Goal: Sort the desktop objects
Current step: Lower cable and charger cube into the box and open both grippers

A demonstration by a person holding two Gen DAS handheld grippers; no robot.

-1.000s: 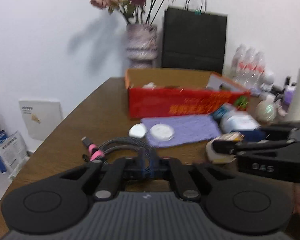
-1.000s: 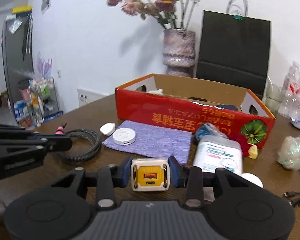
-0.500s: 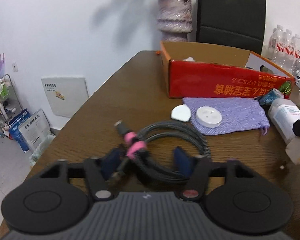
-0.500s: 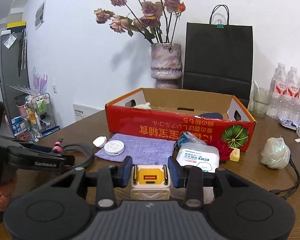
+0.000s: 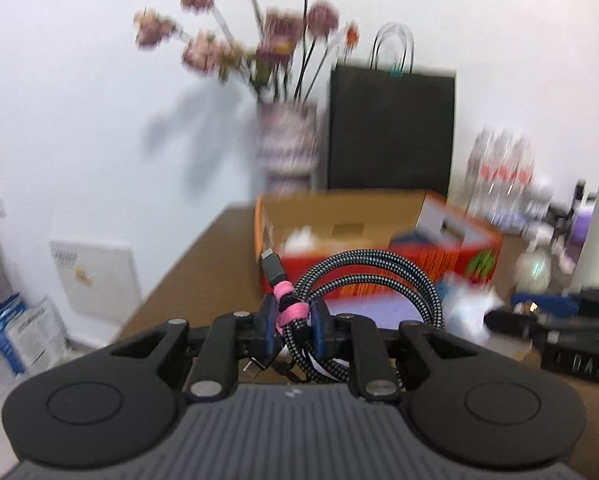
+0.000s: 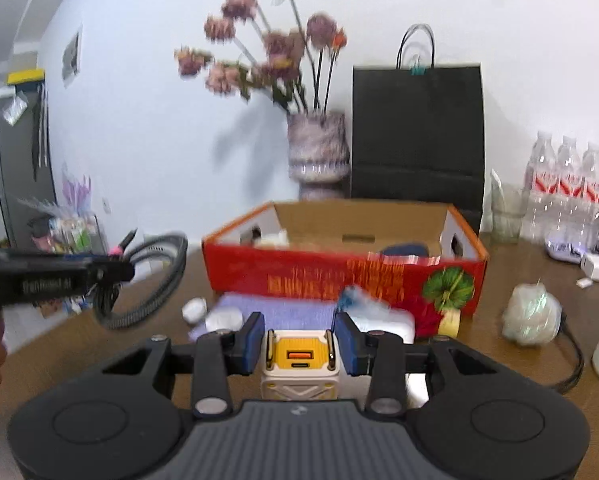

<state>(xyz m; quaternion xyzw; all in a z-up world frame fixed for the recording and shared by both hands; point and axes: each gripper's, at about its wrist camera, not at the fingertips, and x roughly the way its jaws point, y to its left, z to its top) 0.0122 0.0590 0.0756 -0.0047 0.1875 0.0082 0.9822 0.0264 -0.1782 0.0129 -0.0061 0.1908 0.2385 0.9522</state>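
Note:
My left gripper (image 5: pixel 293 326) is shut on a coiled black-and-white braided cable (image 5: pixel 383 280) with a pink tie, and holds it in the air before the red cardboard box (image 5: pixel 379 240). The cable (image 6: pixel 147 280) hangs from the left gripper at the left of the right wrist view. My right gripper (image 6: pixel 299 344) is shut on a small cream and yellow charger cube (image 6: pixel 299 360), held above the table in front of the red box (image 6: pixel 339 276).
A purple cloth pouch (image 6: pixel 283 312) with a round white disc (image 6: pixel 223 320) and a white case (image 6: pixel 194 310) lies before the box. A wipes pack (image 6: pixel 383 322), a crumpled bag (image 6: pixel 531 316), water bottles (image 6: pixel 563 184), a vase (image 6: pixel 317 156) and a black paper bag (image 6: pixel 417 132) stand around.
My left gripper closed on the cable and lifted it off the table toward the box. My right gripper rose a little with the charger cube.

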